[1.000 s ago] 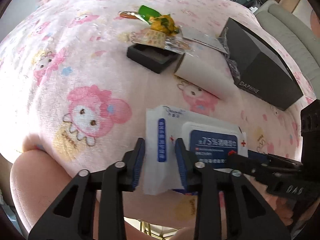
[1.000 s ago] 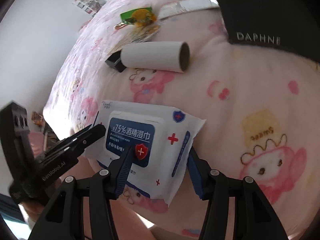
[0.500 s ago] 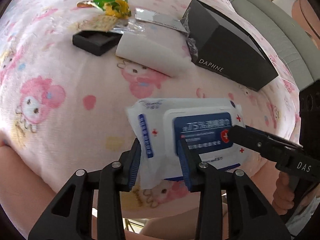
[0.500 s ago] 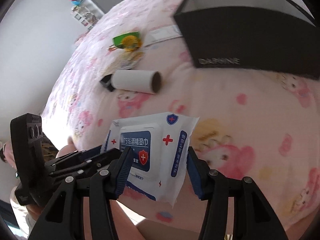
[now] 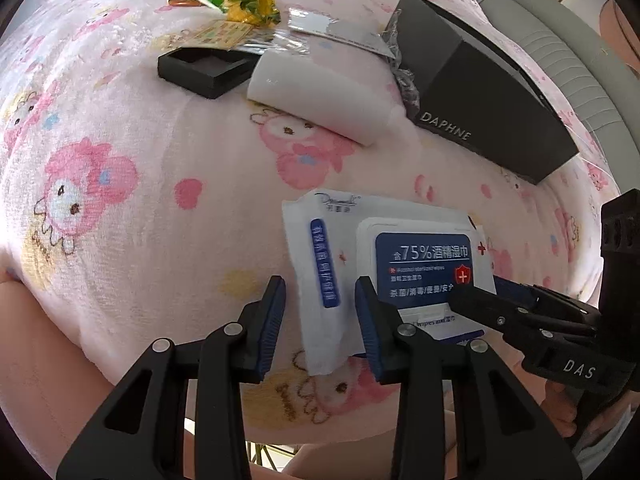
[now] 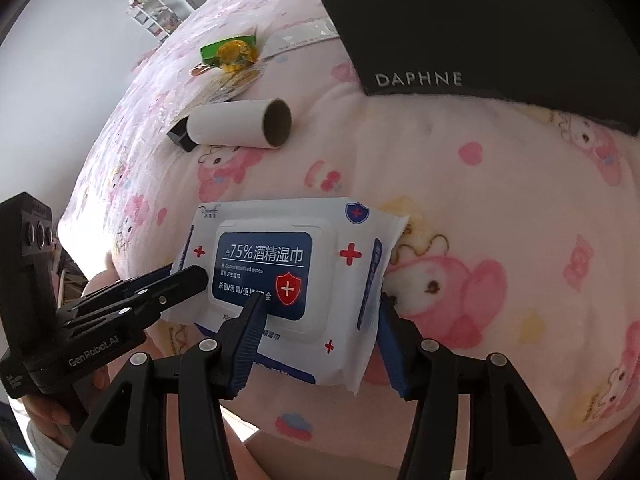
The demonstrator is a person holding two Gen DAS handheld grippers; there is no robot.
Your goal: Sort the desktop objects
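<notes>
A white pack of alcohol wipes [image 5: 384,264] with a blue label lies near the front edge of a table [image 5: 132,208] draped in a pink cartoon-print cloth. The left tool [image 5: 320,312] straddles the pack's left end; its two blue-padded fingers stand apart, the left finger clear of the wrapper and the right finger over the label's near corner, so the tool is open and grips nothing. The right tool [image 6: 320,322] straddles the pack's right half, one finger lying over the label and the other just beside the crimped right seam; whether its pads press on the pack cannot be told. Farther back, a white cardboard tube [image 6: 240,122] lies on its side, its far end touching a small black tray [image 5: 204,70]. Behind these sit a green and yellow wrapper [image 5: 240,0] and a silvery packet [image 5: 340,32]. A black box marked DAPHNE [image 5: 480,88] lies at the back right, well apart from the wipes.
</notes>
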